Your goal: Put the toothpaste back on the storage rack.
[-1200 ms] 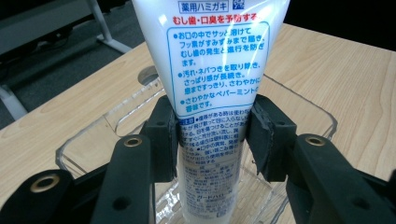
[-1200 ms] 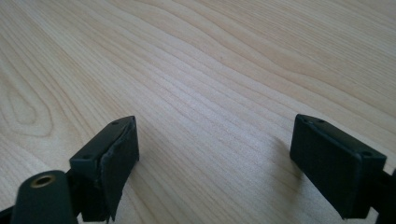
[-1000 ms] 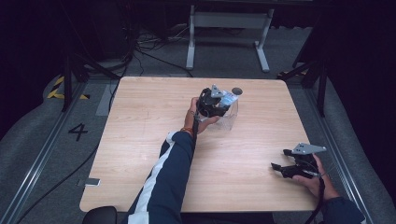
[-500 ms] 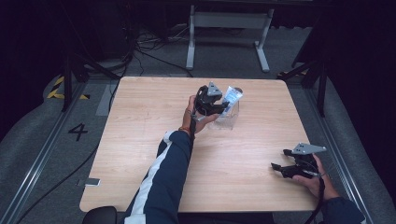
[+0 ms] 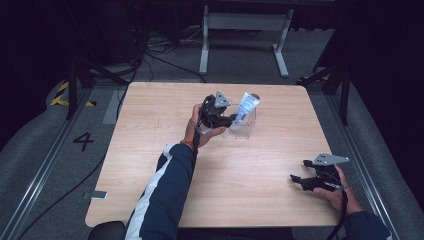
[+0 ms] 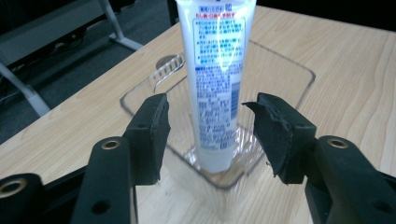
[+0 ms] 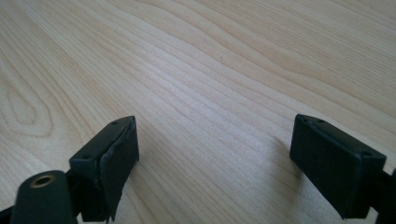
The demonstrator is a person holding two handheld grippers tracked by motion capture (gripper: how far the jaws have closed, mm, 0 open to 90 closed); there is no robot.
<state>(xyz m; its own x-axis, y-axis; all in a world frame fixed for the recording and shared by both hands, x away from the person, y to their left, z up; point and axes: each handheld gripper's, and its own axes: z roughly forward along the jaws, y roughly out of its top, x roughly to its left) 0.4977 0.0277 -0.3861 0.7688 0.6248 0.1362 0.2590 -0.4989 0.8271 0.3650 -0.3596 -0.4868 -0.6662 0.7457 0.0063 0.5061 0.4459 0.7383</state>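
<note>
A second ago the clear plastic container (image 5: 241,126) beyond the middle of the tabletop (image 5: 150,150) had nothing standing up out of it; half a second ago the left claw (image 5: 234,119) was bringing a white tube (image 5: 246,106) over it, and now the tube stands inside, its capped end down on the container's floor and its flat crimped end leaning up and away past the far rim. In the left gripper view the left claw (image 6: 208,135) is released, its two black jaws spread on either side of the tube (image 6: 217,88) with clear gaps, touching neither it nor the container (image 6: 280,70). I judge the placing step done, so what remains is to draw the hand back from the container without knocking the leaning tube. The right claw (image 5: 299,180) rests on the tabletop near the person's edge, well apart from the container, and the right gripper view shows the right claw (image 7: 215,149) spread wide over bare wood, holding nothing. The tube's label carries a red line and blocks of blue small print in what looks like Japanese, too fine to read; no brand can be made out. On the floor left of the tabletop a "4" (image 5: 83,140) is marked.
</note>
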